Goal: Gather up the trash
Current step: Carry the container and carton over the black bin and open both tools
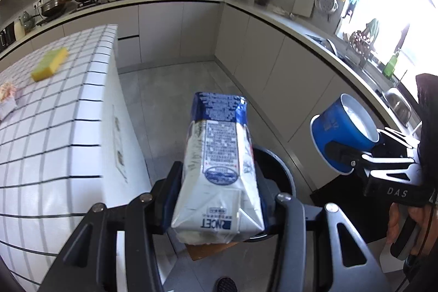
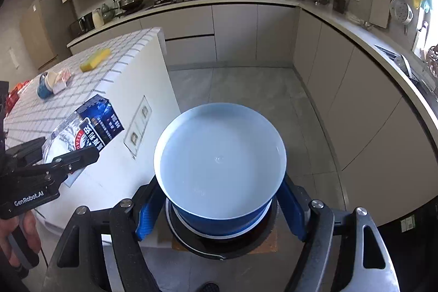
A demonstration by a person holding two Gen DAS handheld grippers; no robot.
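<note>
A: What is being carried at this moment?

B: A blue-and-white cardboard milk carton (image 1: 219,163) is clamped between the fingers of the left gripper (image 1: 216,199), and a blue paper cup with a white inside (image 2: 220,168) is gripped by the fingers of the right gripper (image 2: 219,205). Both are held in the air beside the white tiled tabletop (image 1: 54,127), above a round black bin (image 2: 219,240) that stands on the floor.

A: How should the drop be done well?

B: Each piece should be centred over the bin's mouth before the fingers are released; the carton is long, so it is probably best tipped end-first so the rim is not caught. The cup appears empty, yet it should be kept low to avoid a bounce. The two pieces are best released one after the other so that they do not collide.

A: Is anything left to collect?

B: Yes. A second blue cup (image 2: 43,86) and some wrappers (image 2: 61,80) are seen lying on the tabletop near a yellow sponge (image 2: 95,60), so the task is judged unfinished.
</note>
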